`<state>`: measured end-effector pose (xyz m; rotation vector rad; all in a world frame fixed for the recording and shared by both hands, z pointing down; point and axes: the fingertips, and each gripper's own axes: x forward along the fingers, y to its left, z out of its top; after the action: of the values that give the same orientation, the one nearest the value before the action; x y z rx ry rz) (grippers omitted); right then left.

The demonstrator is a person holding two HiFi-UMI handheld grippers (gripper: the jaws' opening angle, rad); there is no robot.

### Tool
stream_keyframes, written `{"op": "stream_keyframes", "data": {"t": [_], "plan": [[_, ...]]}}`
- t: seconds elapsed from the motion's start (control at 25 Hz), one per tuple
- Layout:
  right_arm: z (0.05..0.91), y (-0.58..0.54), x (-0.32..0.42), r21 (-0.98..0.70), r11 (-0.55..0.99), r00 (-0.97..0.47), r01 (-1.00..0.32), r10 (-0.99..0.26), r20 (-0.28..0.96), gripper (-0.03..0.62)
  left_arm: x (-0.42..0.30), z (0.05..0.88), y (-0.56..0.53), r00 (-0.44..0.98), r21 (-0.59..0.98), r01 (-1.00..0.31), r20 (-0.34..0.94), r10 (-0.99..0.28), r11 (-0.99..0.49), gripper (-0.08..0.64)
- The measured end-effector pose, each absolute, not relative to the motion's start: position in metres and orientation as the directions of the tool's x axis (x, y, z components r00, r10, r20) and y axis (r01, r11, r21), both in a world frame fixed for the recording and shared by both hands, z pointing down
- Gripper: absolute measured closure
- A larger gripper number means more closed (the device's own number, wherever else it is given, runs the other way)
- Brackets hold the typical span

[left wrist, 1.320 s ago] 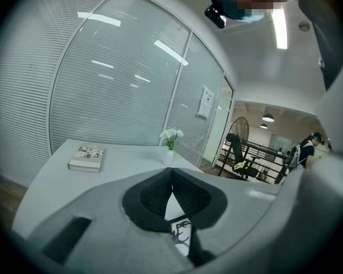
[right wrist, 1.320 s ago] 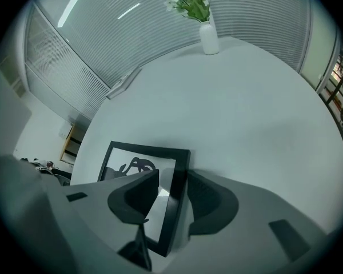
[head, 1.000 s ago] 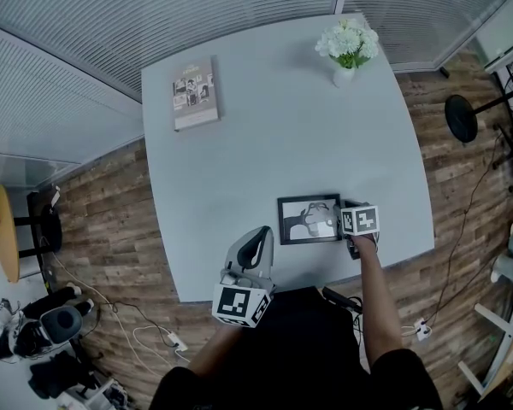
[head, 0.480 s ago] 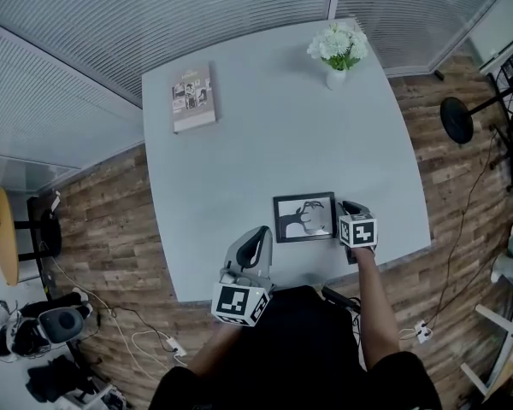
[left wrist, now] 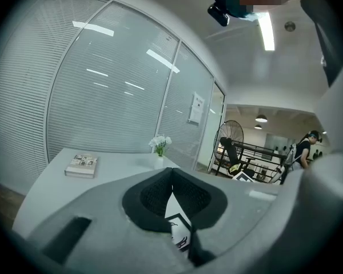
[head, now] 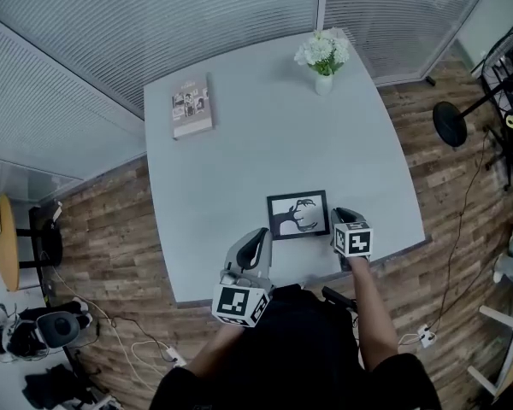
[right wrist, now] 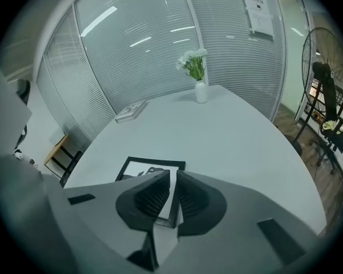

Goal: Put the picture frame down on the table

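Observation:
The black picture frame lies flat on the grey table near its front edge, face up with a dark print. My right gripper hovers just right of the frame and above it. Its jaws have just been closing to a narrow slit with nothing between them, and the frame shows on the table below my right gripper. My left gripper hangs near the table's front edge, left of the frame, with its tips together. Under my left gripper a corner of the frame shows.
A book lies at the table's far left and a white vase of flowers stands at the far right corner. Glass walls with blinds run behind the table. A floor fan stands right of the table on the wood floor.
My right gripper has drawn back from the frame's right edge toward the table's front edge and risen, its jaws narrowing. The frame stays flat on the table.

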<state>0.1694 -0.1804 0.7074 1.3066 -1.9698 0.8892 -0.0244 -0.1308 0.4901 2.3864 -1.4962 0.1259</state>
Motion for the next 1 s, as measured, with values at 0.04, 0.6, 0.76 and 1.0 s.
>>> {"op": "stream_keyframes", "data": {"t": [0.04, 0.6, 0.76, 1.0], "plan": [[0.704, -0.176, 0.168, -0.212, 0.29, -0.342, -0.933, -0.535, 0.772, 0.552, -0.023, 0.488, -0.128, 0.449, 0.218, -0.889, 0.238, -0.862, -0.403, 0.545], [0.627, -0.106, 0.155, -0.264, 0.369, -0.45, -0.891, -0.644, 0.618, 0.561, -0.009, 0.462, -0.055, 0.42, 0.167, -0.905, 0.201, -0.885, -0.392, 0.545], [0.599, -0.088, 0.147, -0.295, 0.389, -0.488, -0.873, -0.673, 0.556, 0.571, -0.018, 0.459, -0.036, 0.398, 0.161, -0.915, 0.202, -0.895, -0.37, 0.545], [0.563, -0.066, 0.146, -0.294, 0.372, -0.473, -0.88, -0.737, 0.483, 0.574, -0.023, 0.457, -0.025, 0.42, 0.154, -0.905, 0.181, -0.89, -0.396, 0.545]]}}
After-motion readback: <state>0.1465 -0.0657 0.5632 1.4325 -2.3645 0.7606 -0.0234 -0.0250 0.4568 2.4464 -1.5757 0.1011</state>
